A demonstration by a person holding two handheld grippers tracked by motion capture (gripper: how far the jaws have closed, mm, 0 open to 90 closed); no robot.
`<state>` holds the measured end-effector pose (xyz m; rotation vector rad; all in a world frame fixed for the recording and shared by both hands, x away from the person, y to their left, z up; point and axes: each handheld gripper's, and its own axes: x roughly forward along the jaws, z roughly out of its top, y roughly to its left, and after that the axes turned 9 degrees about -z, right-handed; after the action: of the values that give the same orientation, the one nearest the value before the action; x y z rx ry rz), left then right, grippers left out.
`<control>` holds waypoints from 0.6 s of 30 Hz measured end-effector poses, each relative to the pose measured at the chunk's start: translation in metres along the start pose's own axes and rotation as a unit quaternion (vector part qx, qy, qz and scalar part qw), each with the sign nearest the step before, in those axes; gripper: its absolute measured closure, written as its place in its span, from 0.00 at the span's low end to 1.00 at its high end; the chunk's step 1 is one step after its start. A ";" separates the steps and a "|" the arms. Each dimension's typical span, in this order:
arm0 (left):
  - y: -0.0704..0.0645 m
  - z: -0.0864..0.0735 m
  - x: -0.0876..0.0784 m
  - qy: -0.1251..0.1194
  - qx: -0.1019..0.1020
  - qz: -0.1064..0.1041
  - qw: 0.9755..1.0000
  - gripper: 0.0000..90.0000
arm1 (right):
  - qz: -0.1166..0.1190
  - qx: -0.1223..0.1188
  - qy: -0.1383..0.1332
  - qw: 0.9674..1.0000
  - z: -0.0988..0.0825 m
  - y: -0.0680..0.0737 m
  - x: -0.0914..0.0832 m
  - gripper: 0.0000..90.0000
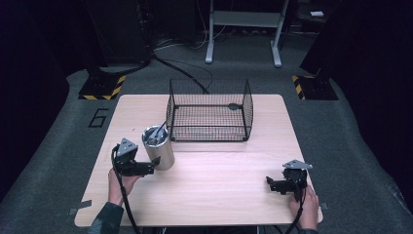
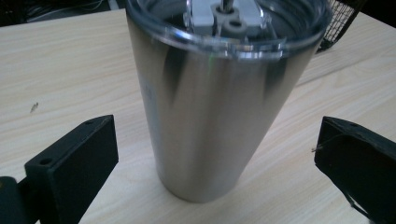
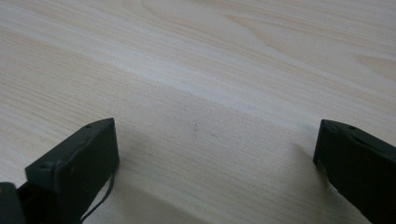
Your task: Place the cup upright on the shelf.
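A steel tumbler (image 1: 159, 147) with a clear lid stands upright on the wooden table (image 1: 219, 180), left of centre. My left gripper (image 1: 148, 168) is open right beside it. In the left gripper view the tumbler (image 2: 210, 116) stands between the two wide-apart jaws, just ahead of them and touching neither. My right gripper (image 1: 271, 184) rests low over the table near the front right corner, open, with bare wood between its jaws (image 3: 210, 140).
A black wire basket (image 1: 210, 111) sits at the back middle of the table, with a small dark object (image 1: 234, 106) inside. Its corner (image 2: 343, 18) shows behind the tumbler. A white frame (image 1: 243, 29) and cables lie on the floor beyond.
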<state>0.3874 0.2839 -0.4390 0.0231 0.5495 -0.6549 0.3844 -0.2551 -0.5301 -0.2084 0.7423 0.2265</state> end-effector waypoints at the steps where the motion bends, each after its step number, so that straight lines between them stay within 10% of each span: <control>1: 0.000 0.002 0.000 -0.002 0.002 0.000 1.000 0.00 | 0.000 0.002 0.001 1.000 0.000 0.000 0.000 0.00; 18: -0.003 0.023 0.018 -0.031 0.011 0.013 0.999 0.00 | 0.000 0.000 0.000 1.000 0.000 0.000 0.000 0.00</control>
<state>0.4082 0.2666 -0.4278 0.0309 0.4820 -0.6334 0.3843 -0.2550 -0.5300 -0.2092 0.7426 0.2261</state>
